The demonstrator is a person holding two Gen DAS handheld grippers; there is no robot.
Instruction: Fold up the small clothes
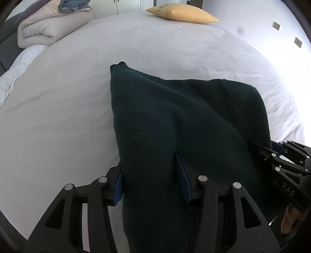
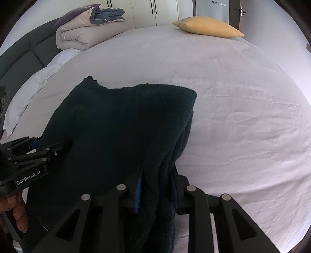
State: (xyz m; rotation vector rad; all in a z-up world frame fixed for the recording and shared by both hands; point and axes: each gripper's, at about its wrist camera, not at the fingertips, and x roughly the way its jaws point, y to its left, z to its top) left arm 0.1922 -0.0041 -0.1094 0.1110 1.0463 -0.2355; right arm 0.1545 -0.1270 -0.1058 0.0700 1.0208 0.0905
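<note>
A dark green knitted sweater [image 1: 175,116] lies folded on the bed; it also shows in the right wrist view [image 2: 120,124]. My left gripper [image 1: 149,171] is shut on the sweater's near left edge, with thick cloth bunched between its blue pads. My right gripper [image 2: 157,181] is shut on the near right edge, where several folded layers are pinched. Each gripper shows in the other's view, the right one [image 1: 276,161] and the left one [image 2: 38,153], both at the sweater's near side.
The bed [image 1: 68,107] has a light grey sheet. A yellow pillow [image 1: 180,12] lies at the far edge, and a folded beige duvet [image 1: 42,29] with grey clothes on it sits at the far left. A white pillow [image 2: 33,89] and dark headboard [image 2: 19,56] are on the left.
</note>
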